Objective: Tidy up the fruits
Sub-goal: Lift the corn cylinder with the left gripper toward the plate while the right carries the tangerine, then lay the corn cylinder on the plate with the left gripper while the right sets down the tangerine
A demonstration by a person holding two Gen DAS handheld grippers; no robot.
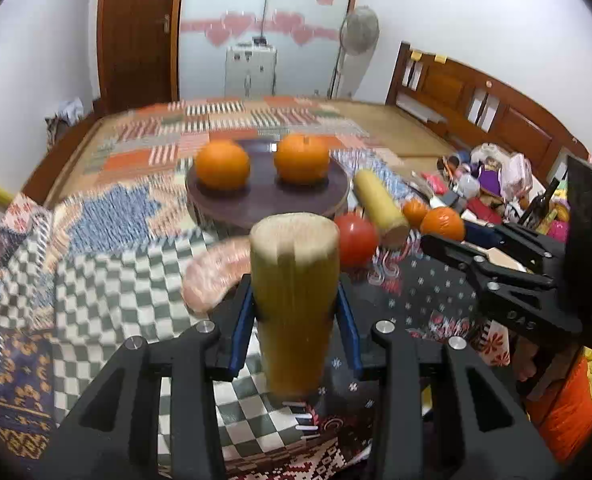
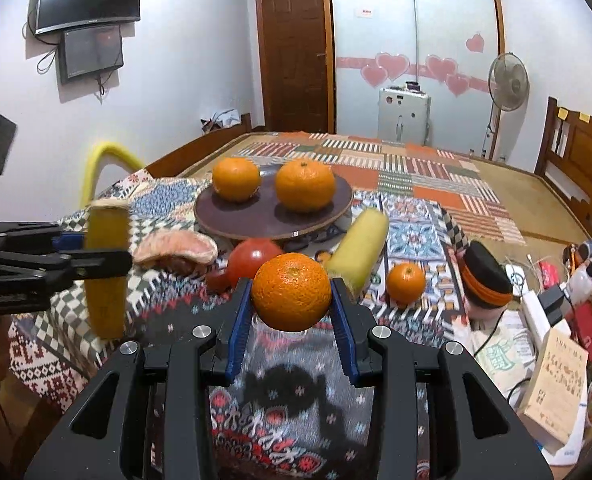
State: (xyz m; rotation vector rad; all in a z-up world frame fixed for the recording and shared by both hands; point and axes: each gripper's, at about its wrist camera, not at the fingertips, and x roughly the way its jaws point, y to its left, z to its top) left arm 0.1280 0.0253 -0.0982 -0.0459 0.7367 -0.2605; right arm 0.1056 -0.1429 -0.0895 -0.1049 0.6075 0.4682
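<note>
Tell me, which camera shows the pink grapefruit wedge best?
The right wrist view: the grapefruit wedge lies sharp and whole on the cloth, beside the red fruit. In the left wrist view the wedge is blurred and partly hidden behind the yellow stalk piece.

Plate (image 2: 231,216) front seemingly free; tomato (image 2: 251,260) blocks approach.

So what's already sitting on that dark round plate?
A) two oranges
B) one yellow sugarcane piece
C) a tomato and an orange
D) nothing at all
A: two oranges rest side by side on the dark round plate; the tomato lies on the cloth in front of it.
</note>
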